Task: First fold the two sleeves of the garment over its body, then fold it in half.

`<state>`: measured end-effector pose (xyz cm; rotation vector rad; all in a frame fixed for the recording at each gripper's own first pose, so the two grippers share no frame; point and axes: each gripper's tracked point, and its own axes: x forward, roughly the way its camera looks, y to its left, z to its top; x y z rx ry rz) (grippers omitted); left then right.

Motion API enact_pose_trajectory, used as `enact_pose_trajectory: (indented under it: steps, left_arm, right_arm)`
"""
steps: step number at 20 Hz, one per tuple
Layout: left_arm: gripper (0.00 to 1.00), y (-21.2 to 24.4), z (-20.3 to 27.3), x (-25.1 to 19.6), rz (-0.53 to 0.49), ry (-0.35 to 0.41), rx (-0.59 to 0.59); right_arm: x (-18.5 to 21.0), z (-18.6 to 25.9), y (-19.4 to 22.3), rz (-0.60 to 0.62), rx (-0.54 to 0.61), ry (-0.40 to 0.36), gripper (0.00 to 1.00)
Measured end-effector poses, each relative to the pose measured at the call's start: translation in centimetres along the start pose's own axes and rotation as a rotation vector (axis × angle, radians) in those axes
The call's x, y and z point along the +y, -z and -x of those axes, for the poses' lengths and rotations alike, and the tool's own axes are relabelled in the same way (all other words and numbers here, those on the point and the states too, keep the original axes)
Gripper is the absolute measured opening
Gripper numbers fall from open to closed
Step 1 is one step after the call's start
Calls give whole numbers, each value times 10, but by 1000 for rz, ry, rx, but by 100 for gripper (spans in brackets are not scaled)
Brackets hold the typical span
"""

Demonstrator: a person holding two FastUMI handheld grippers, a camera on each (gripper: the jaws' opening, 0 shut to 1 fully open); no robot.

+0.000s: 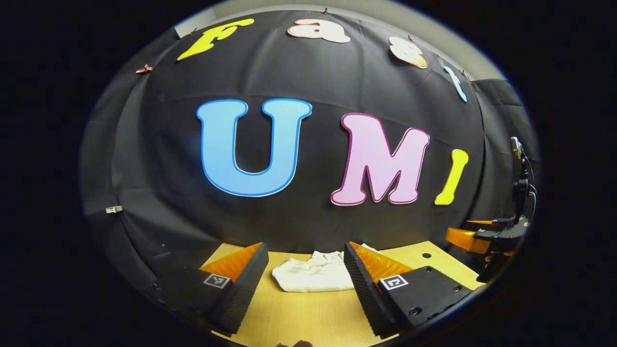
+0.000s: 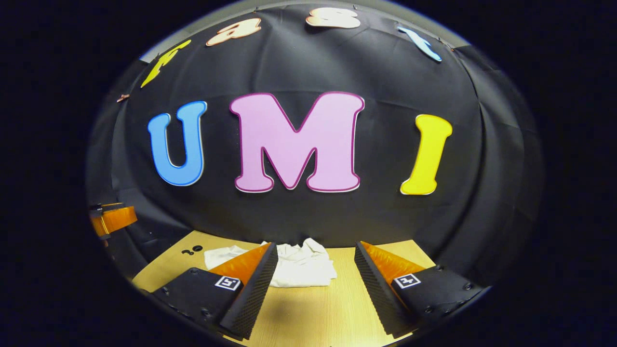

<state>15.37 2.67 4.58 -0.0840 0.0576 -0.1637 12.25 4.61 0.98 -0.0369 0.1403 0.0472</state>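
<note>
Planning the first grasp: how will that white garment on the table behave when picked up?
Probably floppy: the white garment lies crumpled in soft folds on the wooden table. Likely light, since the cloth looks thin. It would drape and sag from the fingers rather than hold shape.

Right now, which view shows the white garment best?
The right gripper view: the garment lies bunched on the table, mostly clear between the fingers. In the left gripper view, a finger covers the garment's right edge.
</note>
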Motion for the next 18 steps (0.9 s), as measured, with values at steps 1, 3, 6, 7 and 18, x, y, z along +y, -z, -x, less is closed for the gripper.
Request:
enact_pose_trajectory:
  steps: [1, 3, 6, 7, 18]
  left_arm:
    - [97, -2, 15, 0, 2, 0, -9]
    - [97, -2, 42, 3, 12, -3, -21]
    - [97, 6, 83, 6, 46, -1, -22]
    - [97, 9, 95, 11, 52, -7, -32]
    - [97, 51, 195, 1, 54, -63, -42]
  right_arm:
    - [2, 17, -1, -10, -5, 0, 98]
    - [4, 48, 2, -26, -12, -1, 98]
    - [2, 95, 8, -29, -25, 14, 98]
    - [2, 107, 12, -22, -25, 17, 98]
    - [21, 176, 55, -93, 40, -4, 98]
